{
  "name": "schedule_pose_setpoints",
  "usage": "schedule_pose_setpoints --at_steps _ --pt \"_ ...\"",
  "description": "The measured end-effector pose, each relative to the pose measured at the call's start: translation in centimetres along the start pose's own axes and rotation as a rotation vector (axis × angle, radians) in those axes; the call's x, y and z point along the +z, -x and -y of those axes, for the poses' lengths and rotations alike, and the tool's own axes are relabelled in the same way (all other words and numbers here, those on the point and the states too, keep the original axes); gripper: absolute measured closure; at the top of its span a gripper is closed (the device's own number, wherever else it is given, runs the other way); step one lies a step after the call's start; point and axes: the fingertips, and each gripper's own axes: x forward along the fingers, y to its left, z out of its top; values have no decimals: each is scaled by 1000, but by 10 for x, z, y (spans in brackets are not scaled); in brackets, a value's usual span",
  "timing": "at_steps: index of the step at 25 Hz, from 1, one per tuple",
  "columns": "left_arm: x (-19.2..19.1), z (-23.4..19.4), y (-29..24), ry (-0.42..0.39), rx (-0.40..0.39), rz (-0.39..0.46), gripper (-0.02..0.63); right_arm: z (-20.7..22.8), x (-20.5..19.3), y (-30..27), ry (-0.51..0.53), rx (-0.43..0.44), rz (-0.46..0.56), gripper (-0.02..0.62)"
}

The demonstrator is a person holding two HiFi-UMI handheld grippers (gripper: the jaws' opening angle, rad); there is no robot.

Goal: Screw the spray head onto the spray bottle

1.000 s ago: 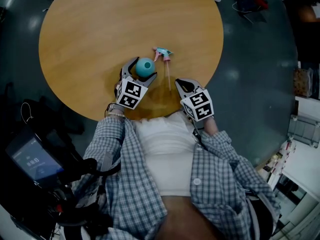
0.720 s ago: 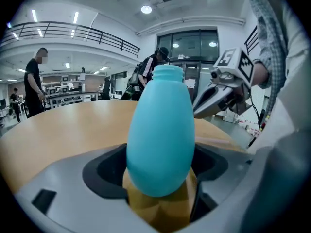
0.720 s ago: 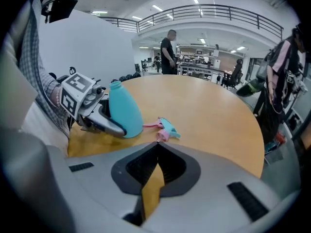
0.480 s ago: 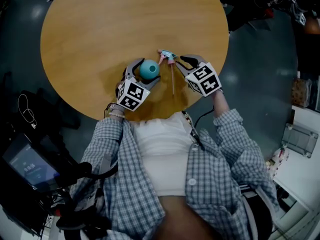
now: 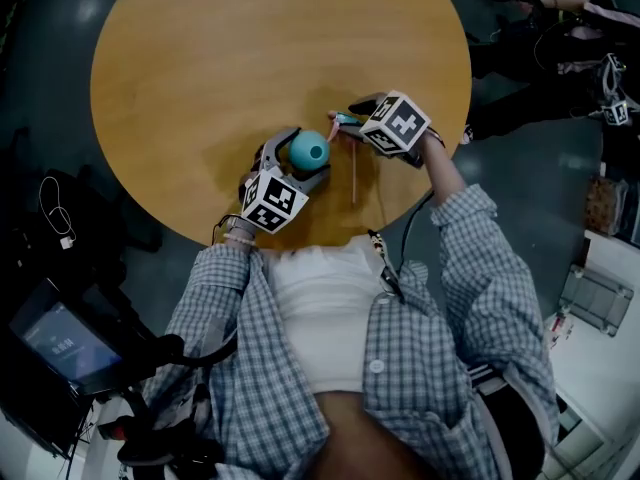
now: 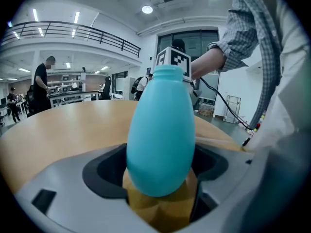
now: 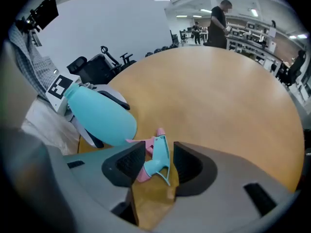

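Where the right gripper (image 5: 352, 118) tips steeply down over the round wooden table (image 5: 200, 68), stands astride the spray head (image 5: 342, 121) with jaws that have just been opening, now part-way spread, pads on either side and not pressing. Viewed along that right gripper (image 7: 158, 163): spray head (image 7: 156, 157) on its side between the pads, teal body up the middle, pink trigger toward the left-hand pad. Trails a thin dip tube (image 5: 354, 173) back toward the table's near edge. Reaches in from the right, marker cube (image 5: 398, 120) uppermost, bare wrist bent inward beyond a checked sleeve (image 5: 480, 258).

Just beside, on the left: grips the teal spray bottle (image 5: 309, 150) in the left gripper (image 5: 306, 154), jaws wide and closed on its rounded sides. Tilts only gently downward, forearm coming up from the near edge. In the left gripper view, holds the spray bottle (image 6: 161, 135) upright, open neck on top, low in the left gripper (image 6: 160, 181). Cannot tell whether bottle and trigger touch.
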Motion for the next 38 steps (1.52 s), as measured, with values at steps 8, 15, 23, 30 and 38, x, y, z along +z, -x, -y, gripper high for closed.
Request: schedule_pose_setpoints --at_steps 8,15,23,30,38 --pt "-3 3 -1 6 -6 0 196 2 -12 -13 9 126 -86 451" --pt "-6 1 -2 8 -9 2 196 1 -9 -6 -22 36 28 474" --pt "-6 2 -1 8 -23 2 196 14 23 52 79 -228 212 477" --pt "6 11 -10 -11 -49 0 196 6 66 149 247 -479 406 480" --pt "-3 3 -14 -21 -76 -14 196 -35 126 225 397 -615 627 480"
